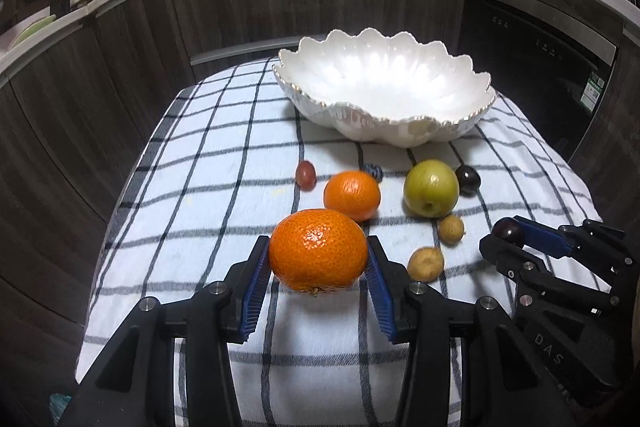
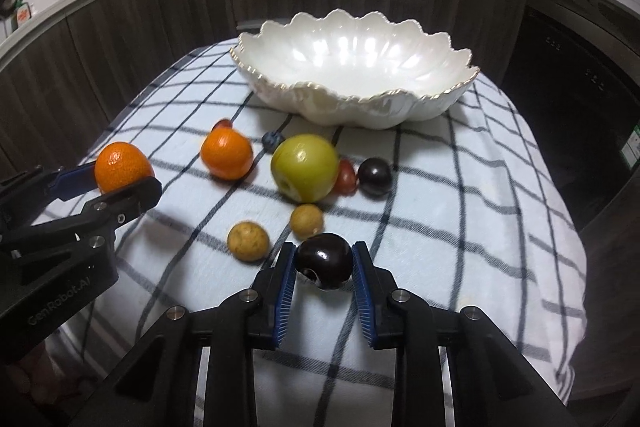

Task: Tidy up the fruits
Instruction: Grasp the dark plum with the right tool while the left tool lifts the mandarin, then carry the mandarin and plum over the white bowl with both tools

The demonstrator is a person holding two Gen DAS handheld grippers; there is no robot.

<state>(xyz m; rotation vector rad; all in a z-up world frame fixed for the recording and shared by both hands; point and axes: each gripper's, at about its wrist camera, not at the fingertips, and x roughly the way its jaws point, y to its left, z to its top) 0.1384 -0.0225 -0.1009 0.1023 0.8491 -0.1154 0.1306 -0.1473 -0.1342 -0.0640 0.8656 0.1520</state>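
The left tool [image 1: 318, 259] grips a round orange mandarin [image 1: 318, 251]; the right tool [image 2: 324, 263] clamps a dark glossy plum [image 2: 324, 261] above the checked cloth [image 2: 460, 187].

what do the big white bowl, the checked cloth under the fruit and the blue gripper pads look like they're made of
Bowl: probably glazed ceramic or porcelain; glossy, pearly highlights, scalloped rim with a thin gold edge.
Cloth: woven fabric, likely cotton; matte, slightly fuzzy, draped over the edges, white with dark grid lines.
Pads: seemingly rubber or soft plastic; matte blue with fine ribs, set in black plastic-looking fingers.
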